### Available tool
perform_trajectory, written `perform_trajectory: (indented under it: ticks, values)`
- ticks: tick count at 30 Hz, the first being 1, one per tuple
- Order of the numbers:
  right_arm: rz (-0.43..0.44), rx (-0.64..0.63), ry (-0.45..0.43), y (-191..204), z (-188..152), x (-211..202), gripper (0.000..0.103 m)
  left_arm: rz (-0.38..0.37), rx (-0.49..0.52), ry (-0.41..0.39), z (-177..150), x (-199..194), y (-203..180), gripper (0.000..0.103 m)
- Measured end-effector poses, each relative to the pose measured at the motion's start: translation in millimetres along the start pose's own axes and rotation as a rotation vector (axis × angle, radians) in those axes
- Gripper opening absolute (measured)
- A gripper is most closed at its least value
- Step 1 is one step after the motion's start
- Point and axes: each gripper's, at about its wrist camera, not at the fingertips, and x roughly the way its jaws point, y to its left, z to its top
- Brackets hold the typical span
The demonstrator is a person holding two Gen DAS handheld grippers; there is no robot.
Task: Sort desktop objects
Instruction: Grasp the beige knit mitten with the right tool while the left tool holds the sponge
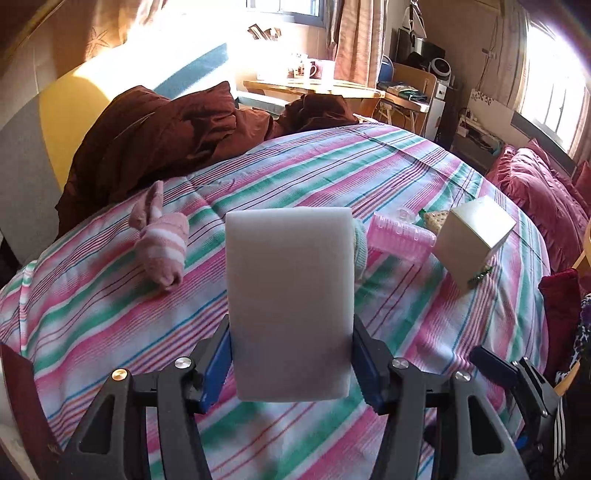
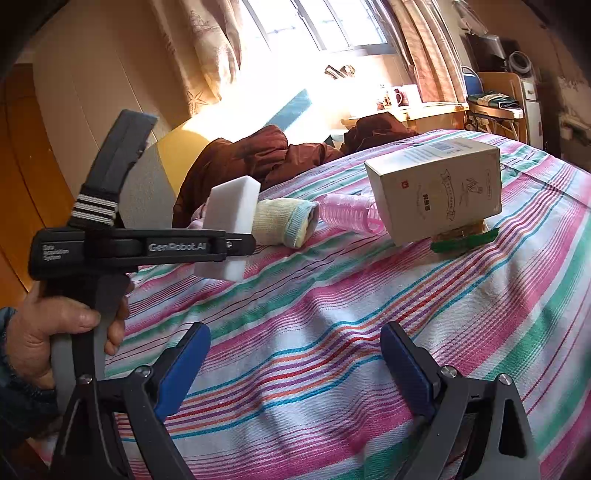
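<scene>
White foam block (image 1: 290, 306) pinched low by the left gripper (image 1: 291, 363) fingers could tip out; right gripper (image 2: 295, 363) fingers spread, empty

Strong daylight from the far windows (image 2: 332, 29) blows out to glare; fisheye edges curve and darken.

Two rolled socks — pink-striped (image 1: 162, 240), yellow-blue (image 2: 286, 221) — one white sponge (image 1: 291, 295), one box (image 2: 439, 188), one pink roller (image 2: 349, 212).
</scene>
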Motion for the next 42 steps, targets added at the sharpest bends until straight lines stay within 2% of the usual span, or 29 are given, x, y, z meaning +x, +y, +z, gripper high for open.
perform_trajectory:
  ticks: [7, 13, 21, 26, 30, 36, 42]
  values:
    - [-0.01, -0.01, 0.007, 1.8, 0.0, 0.9, 0.095, -0.025, 0.012, 0.025, -65.5, -50.4, 3.6, 0.06]
    - [-0.016, -0.018, 0.014, 2.7, 0.3, 1.9, 0.095, -0.064, 0.025, 0.06, -101.7, -69.9, 2.2, 0.06]
    - [-0.026, -0.032, 0.028, 5.0, 0.5, 2.7, 0.096, -0.073, 0.007, 0.048, -102.5, -53.3, 4.1, 0.06]
    - [-0.045, -0.086, 0.08, 12.4, 4.9, 6.3, 0.096, -0.072, 0.024, 0.02, -106.2, -46.7, 4.8, 0.06]
    - [-0.023, -0.134, 0.107, 17.0, 20.3, 7.2, 0.091, -0.08, 0.028, -0.012, -111.3, -47.2, 6.6, 0.06]
    - [-0.006, -0.315, 0.107, 39.9, 67.6, 23.9, 0.086, -0.088, 0.009, -0.054, -116.3, -47.7, 9.2, 0.06]
    - [0.005, -0.531, 0.221, 65.6, 97.8, 77.5, 0.085, -0.111, -0.007, -0.072, -117.9, -47.9, 11.7, 0.063]
